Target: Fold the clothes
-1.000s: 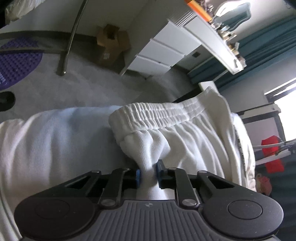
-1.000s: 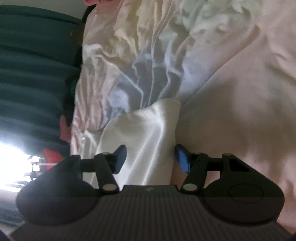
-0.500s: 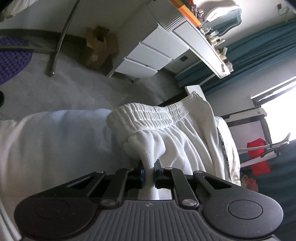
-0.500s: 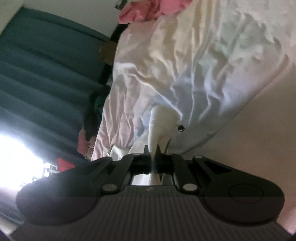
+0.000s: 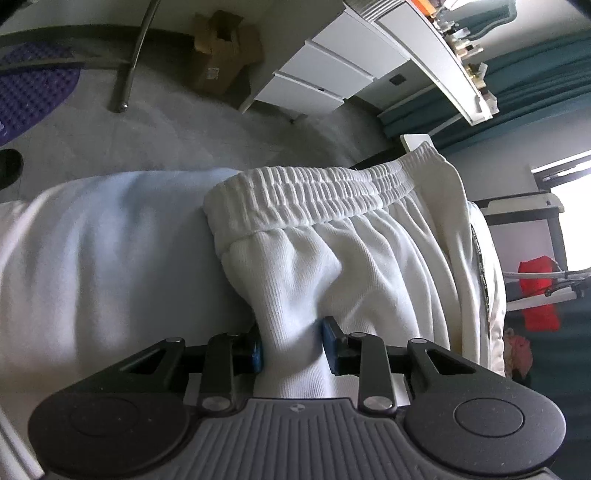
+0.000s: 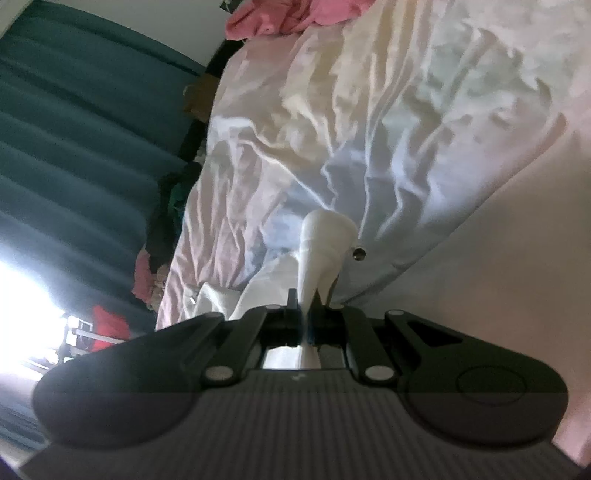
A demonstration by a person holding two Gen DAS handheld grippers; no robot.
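Note:
White ribbed shorts [image 5: 354, 258] with an elastic waistband [image 5: 317, 195] lie on a white bed sheet [image 5: 103, 251]. My left gripper [image 5: 291, 347] has its jaws parted, with a bunched fold of the shorts between the blue pads [image 5: 330, 345]. In the right wrist view, my right gripper [image 6: 304, 317] is shut on a thin fold of the white shorts [image 6: 321, 243], above a rumpled white and pink duvet [image 6: 388, 129].
White drawers [image 5: 325, 81] under a desk and a cardboard box [image 5: 221, 55] stand on grey carpet beyond the bed. Teal curtains [image 6: 74, 155] hang to the left. Pink clothing [image 6: 280, 18] lies at the far end of the bed. A red item [image 5: 539, 291] hangs at right.
My left gripper's jaws have parted wider around the fabric than half a second ago. My right gripper closed on the shorts' fold a second ago and still holds it.

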